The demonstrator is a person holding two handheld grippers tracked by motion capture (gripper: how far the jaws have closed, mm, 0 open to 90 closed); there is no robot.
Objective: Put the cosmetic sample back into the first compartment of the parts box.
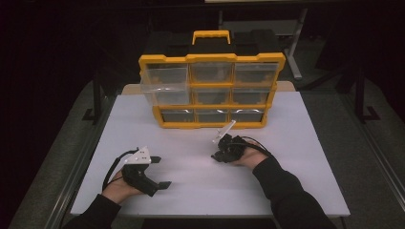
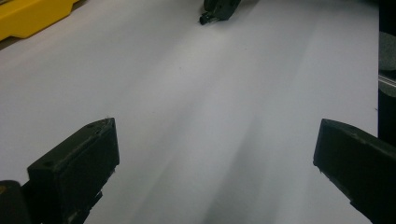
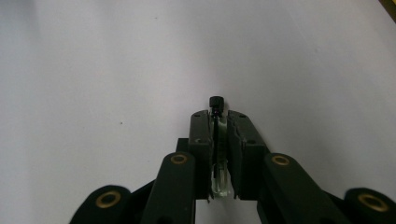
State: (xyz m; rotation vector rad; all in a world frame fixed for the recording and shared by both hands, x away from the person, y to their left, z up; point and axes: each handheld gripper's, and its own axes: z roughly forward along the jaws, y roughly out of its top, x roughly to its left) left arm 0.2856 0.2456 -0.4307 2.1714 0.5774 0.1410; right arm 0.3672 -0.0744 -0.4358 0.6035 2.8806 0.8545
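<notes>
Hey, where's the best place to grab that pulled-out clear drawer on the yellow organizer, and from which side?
Take the clear drawer by its front wall's top edge, coming from the person's side with the open left tool: it juts from the organizer's top-left slot, so that wall likely stands free.

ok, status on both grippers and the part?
Left gripper open, empty, low over white table. Right gripper shut on small clear, black-tipped part. Yellow drawer organizer behind, top-left drawer pulled out. Nothing in the way.

Black tongs (image 3: 218, 122) pinch a clear, black-tipped piece (image 3: 216, 103) over a white table (image 1: 296, 157) near a yellow-framed organizer (image 1: 210, 90).
</notes>
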